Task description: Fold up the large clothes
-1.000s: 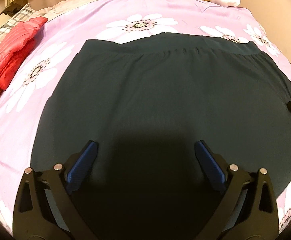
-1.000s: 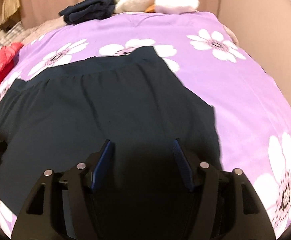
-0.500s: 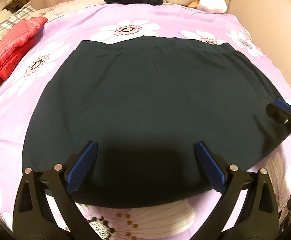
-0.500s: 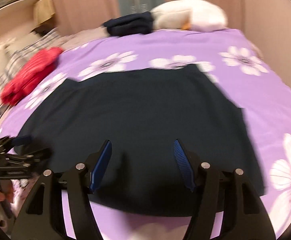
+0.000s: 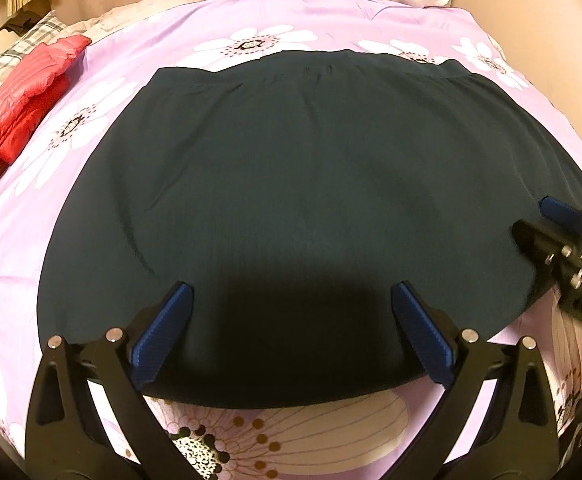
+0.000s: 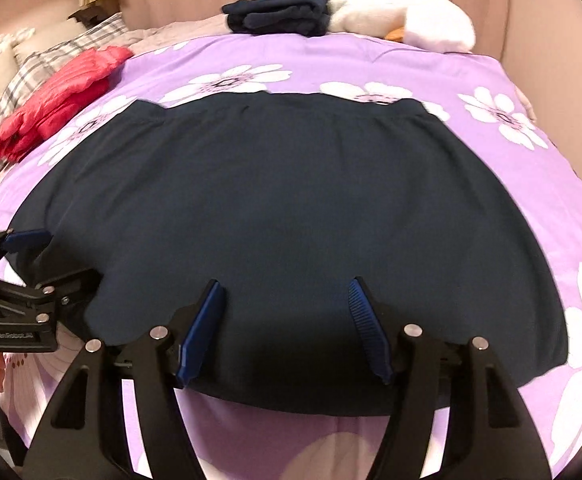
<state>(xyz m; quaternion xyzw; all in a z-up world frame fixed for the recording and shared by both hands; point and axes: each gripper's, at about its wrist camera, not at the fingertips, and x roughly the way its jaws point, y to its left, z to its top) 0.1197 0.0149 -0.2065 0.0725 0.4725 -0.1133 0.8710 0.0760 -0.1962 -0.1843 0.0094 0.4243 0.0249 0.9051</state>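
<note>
Dark skirt (image 5: 291, 184) flat on floral bedspread (image 5: 251, 20), red jacket (image 5: 19, 96) beside, both tools (image 5: 291, 336) (image 6: 285, 328) spread, empty.

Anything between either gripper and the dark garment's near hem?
Nothing visible. The dark garment lies flat on the purple bedspread, nothing on top; left gripper and right gripper hang open over its near hem. The red jacket lies off to the side.

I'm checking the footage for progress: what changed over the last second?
Both grippers, left and right, pulled back toward the skirt's near hem, which now shows. Nothing was gripped. The skirt stays flat on the bedspread; jaws stay open.
</note>
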